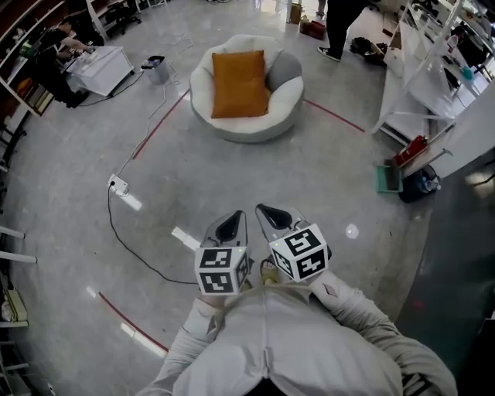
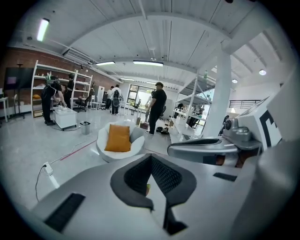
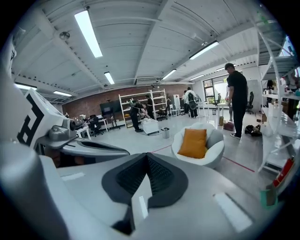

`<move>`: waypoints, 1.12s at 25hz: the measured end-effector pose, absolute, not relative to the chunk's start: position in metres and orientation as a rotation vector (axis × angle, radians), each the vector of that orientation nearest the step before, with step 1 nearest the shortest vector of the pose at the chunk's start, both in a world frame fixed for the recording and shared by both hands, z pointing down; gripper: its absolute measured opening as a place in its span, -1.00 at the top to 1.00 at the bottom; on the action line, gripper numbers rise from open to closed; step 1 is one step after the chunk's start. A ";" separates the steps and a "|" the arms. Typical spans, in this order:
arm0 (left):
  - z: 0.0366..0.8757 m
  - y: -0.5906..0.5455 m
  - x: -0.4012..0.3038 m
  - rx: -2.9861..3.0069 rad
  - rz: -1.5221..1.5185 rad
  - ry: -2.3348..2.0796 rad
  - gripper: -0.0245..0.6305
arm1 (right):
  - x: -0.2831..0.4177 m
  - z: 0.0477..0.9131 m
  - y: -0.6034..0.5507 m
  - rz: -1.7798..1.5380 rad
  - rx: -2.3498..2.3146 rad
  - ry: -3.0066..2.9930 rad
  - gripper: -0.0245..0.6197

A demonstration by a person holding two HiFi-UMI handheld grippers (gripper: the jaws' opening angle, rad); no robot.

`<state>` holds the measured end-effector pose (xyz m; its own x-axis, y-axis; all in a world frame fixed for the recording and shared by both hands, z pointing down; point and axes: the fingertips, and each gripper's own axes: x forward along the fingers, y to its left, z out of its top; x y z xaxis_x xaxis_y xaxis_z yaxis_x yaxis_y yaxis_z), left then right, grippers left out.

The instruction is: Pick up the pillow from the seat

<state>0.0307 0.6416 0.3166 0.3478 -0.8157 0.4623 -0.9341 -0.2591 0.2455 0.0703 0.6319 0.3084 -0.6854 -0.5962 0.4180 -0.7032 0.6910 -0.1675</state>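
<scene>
An orange pillow [image 1: 239,83] leans upright against the back of a round white seat [image 1: 247,125] far ahead on the floor; a grey cushion [image 1: 284,69] sits beside it on the right. The same pillow [image 2: 118,138] shows in the left gripper view, and in the right gripper view the pillow [image 3: 194,143] appears right of centre. Both grippers are held side by side close to my chest, well short of the seat. My left gripper [image 1: 230,227] is shut and empty. Shut and empty too is my right gripper [image 1: 272,216].
A black cable runs from a white power strip [image 1: 118,185] across the floor at left. Red tape lines [image 1: 158,124] cross the floor by the seat. White shelving [image 1: 433,73] and a green dustpan [image 1: 388,179] stand right. A person [image 1: 337,23] stands behind the seat; others work at left.
</scene>
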 end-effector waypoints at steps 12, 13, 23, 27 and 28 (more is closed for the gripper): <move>0.313 0.618 0.059 2.112 0.302 -1.553 0.92 | 0.096 0.307 0.611 0.468 0.965 -2.613 0.92; 0.315 0.617 0.060 2.100 0.289 -1.554 0.91 | 0.098 0.308 0.610 0.461 0.957 -2.610 0.92; 0.324 0.594 0.068 2.083 0.319 -1.569 0.92 | 0.109 0.316 0.585 0.497 0.940 -2.621 0.92; 0.323 0.578 0.063 2.073 0.316 -1.577 0.91 | 0.108 0.317 0.572 0.502 0.932 -2.616 0.92; 0.324 0.573 0.060 2.072 0.314 -1.579 0.91 | 0.106 0.317 0.568 0.501 0.933 -2.616 0.92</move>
